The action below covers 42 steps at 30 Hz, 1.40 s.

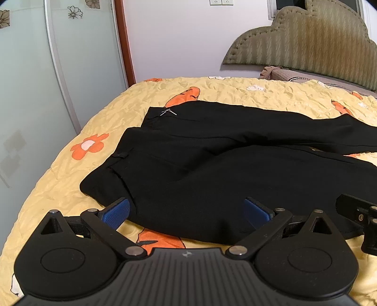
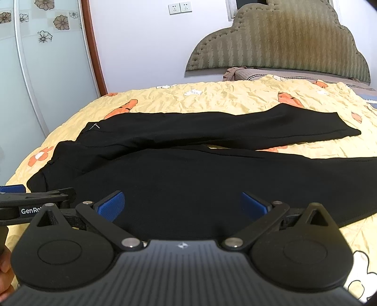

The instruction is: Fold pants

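Starting nearest: left gripper [image 1: 186,213], fingers spread wide, blue pads [image 1: 114,213] bare, nothing held. It hangs at the near edge of the pants [image 1: 212,169], toward the waist end, one pad just off the cloth over the bedspread, the other over black fabric. Whether either pad touches the cloth cannot be told.

Right gripper [image 2: 182,206], likewise spread and holding nothing, positioned beside its partner and further right along the same near edge, over the near leg. The left unit's black body shows at the left margin of the right wrist view.

Pants: black, laid lengthwise across the bed, waistband to the left with a small metal clasp [image 1: 168,112] showing at the far corner, legs running right. Near leg [image 2: 259,179] broad and fairly flat; far leg [image 2: 235,131] lies apart from it, a strip of yellow showing between them toward the hems. Waist area rumpled, one layer lapped over another.

Bedspread [image 1: 59,183]: yellow, crinkled, orange flower and carrot print.

Beyond: padded headboard [image 2: 282,47], white wall with sockets [image 2: 180,7], frosted wardrobe door at left.

Step in hand, by my reckoning: the opening one, approach before the first grasp; no fold made yet. Next move would call for both sets of fingers to close on the near leg's edge, then carry it over onto the far leg so the seams match.
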Tool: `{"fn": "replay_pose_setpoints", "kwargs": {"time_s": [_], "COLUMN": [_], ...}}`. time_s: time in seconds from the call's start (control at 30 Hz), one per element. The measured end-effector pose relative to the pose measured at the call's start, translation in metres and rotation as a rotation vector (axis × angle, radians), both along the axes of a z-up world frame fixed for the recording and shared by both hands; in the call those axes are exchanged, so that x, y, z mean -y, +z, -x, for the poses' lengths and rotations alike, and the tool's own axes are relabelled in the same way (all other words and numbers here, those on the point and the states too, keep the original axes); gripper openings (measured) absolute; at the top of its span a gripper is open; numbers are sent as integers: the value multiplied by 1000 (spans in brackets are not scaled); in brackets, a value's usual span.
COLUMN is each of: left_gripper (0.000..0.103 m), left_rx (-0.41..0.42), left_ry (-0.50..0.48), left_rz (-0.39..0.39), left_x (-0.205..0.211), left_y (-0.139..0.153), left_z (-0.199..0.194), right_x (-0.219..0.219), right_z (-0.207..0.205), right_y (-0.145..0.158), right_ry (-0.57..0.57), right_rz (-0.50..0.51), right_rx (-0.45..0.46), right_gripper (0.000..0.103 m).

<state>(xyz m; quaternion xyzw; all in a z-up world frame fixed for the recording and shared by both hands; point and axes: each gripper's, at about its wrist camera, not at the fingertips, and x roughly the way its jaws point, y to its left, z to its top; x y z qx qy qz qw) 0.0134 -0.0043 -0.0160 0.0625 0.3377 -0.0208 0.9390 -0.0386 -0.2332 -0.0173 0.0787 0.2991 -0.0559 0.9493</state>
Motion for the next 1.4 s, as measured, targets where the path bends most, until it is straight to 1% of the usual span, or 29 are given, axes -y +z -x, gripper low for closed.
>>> {"fn": "replay_pose_setpoints", "kwargs": {"time_s": [0.13,0.23,0.37,0.47,0.57,0.63,0.73,0.8,0.9,0.93,1.0,1.1,1.17,1.23,1.33,1.4], "left_gripper": [103,103,103,103,103,103,103,103,103,103,103,103,103,103,103,103], "left_rx": [22,29,-8,-24,-8,6,4,-6,-33,-42,-50,-51,-60,-82,-128,-152], "left_ry": [-13,-25,-34,-31,-28,-29,-17,-7,-5,2,-3,-4,4,-3,-24,-23], "left_rz": [-23,-27,38,66,46,25,6,12,47,51,52,46,38,36,66,96], "left_x": [-2,-10,-30,-43,-50,-53,-57,-59,-63,-63,-64,-63,-63,-65,-71,-77], "left_y": [4,11,22,28,32,35,38,40,41,41,42,41,38,34,26,21], "left_z": [-6,-20,-49,-71,-91,-106,-136,-157,-189,-198,-216,-235,-248,-262,-282,-291], "right_x": [0,-1,-9,-14,-13,-10,-2,3,13,15,17,12,11,9,0,-7], "right_z": [-5,-12,-29,-51,-78,-96,-124,-146,-176,-187,-216,-253,-273,-293,-324,-346], "right_y": [4,14,32,42,47,48,48,48,47,47,42,34,28,25,22,18], "right_ry": [28,86,184,254,285,332,370,391,443,463,506,524,551,585,654,689], "right_rz": [13,44,147,184,186,170,151,150,117,104,90,132,139,114,86,74], "right_rx": [5,50,127,150,136,120,99,99,128,120,58,6,-9,-14,-19,-47], "right_gripper": [103,103,103,103,103,103,103,103,103,103,103,103,103,103,101,100]}}
